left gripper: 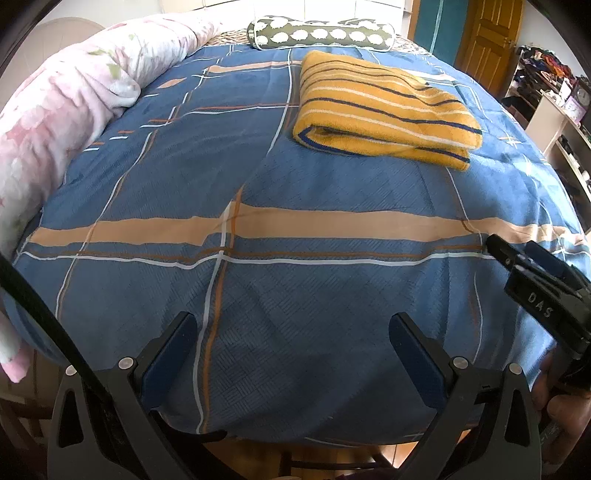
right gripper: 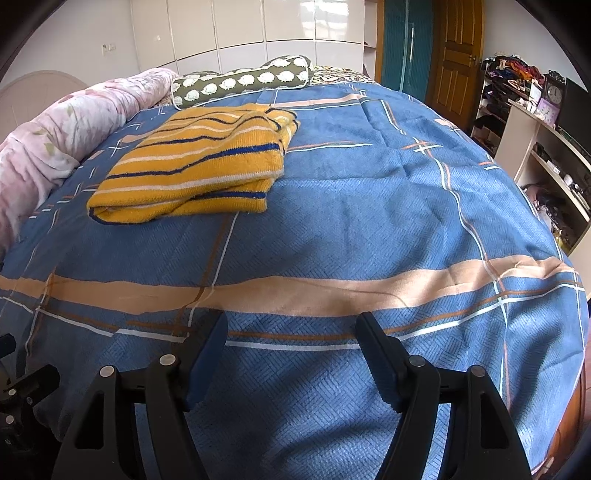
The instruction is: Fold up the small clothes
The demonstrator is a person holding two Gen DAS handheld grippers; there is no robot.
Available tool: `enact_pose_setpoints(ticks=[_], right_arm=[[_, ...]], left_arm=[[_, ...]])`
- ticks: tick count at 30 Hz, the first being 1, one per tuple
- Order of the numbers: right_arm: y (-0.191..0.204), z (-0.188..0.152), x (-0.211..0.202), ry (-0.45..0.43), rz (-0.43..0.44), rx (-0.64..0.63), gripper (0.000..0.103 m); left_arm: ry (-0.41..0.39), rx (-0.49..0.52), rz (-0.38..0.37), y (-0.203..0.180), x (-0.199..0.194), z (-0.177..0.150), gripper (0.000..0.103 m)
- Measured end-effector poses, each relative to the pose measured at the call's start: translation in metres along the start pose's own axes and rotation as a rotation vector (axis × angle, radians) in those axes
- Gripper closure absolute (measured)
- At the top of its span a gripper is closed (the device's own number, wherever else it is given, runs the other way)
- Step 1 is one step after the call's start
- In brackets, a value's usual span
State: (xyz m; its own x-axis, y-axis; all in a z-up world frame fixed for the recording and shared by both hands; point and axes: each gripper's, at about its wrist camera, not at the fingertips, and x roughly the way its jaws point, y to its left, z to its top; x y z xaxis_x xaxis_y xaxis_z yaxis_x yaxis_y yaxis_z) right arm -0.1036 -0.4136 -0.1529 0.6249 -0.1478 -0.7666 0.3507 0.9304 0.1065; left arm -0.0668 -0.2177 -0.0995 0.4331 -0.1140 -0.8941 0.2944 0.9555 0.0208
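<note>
A yellow striped garment [left gripper: 384, 107] lies folded into a neat rectangle on the blue patterned bedspread [left gripper: 258, 166], toward the far side of the bed. The right wrist view shows the same folded garment [right gripper: 199, 162] at upper left. My left gripper [left gripper: 293, 325] hovers open over the near edge of the bed, well short of the garment, with nothing between its fingers. My right gripper [right gripper: 291, 325] is likewise open and empty above the near part of the bedspread [right gripper: 369, 221]. The right gripper's body [left gripper: 535, 291] shows at the right edge of the left wrist view.
A rolled pink floral quilt [left gripper: 62, 110] runs along the left side of the bed. A green bolster pillow [left gripper: 321, 35] lies at the head. Shelves with clutter [right gripper: 535, 122] and a wooden door [right gripper: 456, 51] stand to the right.
</note>
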Motion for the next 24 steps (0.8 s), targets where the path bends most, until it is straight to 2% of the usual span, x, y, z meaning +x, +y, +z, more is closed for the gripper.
enact_pose_setpoints(ticks=[4, 10, 12, 13, 14, 17, 20, 24], right_arm=[[0.001, 0.016, -0.003, -0.036, -0.008, -0.024, 0.027], [0.001, 0.082, -0.003, -0.148, 0.011, -0.043, 0.027], [0.007, 0.108, 0.001, -0.198, 0.039, -0.069, 0.034], [0.01, 0.12, 0.006, -0.202, 0.049, -0.078, 0.05], [0.013, 0.131, 0.015, -0.184, 0.062, -0.079, 0.063], [0.014, 0.15, 0.056, -0.081, 0.096, -0.048, 0.075], [0.008, 0.141, 0.091, 0.024, 0.112, -0.021, 0.076], [-0.004, 0.122, 0.092, 0.054, 0.168, 0.004, 0.076]], left_arm=[[0.007, -0.011, -0.01, 0.003, 0.005, 0.0, 0.0], [0.011, -0.015, -0.027, 0.006, 0.01, -0.003, 0.0], [0.006, -0.021, -0.03, 0.009, 0.01, -0.003, 0.0], [0.004, -0.023, -0.031, 0.01, 0.011, -0.002, 0.0], [0.004, -0.027, -0.031, 0.012, 0.011, -0.002, 0.0], [0.006, -0.04, -0.03, 0.017, 0.013, -0.001, 0.0], [0.003, -0.05, -0.029, 0.023, 0.014, 0.0, 0.0], [-0.002, -0.065, -0.038, 0.029, 0.016, 0.003, 0.0]])
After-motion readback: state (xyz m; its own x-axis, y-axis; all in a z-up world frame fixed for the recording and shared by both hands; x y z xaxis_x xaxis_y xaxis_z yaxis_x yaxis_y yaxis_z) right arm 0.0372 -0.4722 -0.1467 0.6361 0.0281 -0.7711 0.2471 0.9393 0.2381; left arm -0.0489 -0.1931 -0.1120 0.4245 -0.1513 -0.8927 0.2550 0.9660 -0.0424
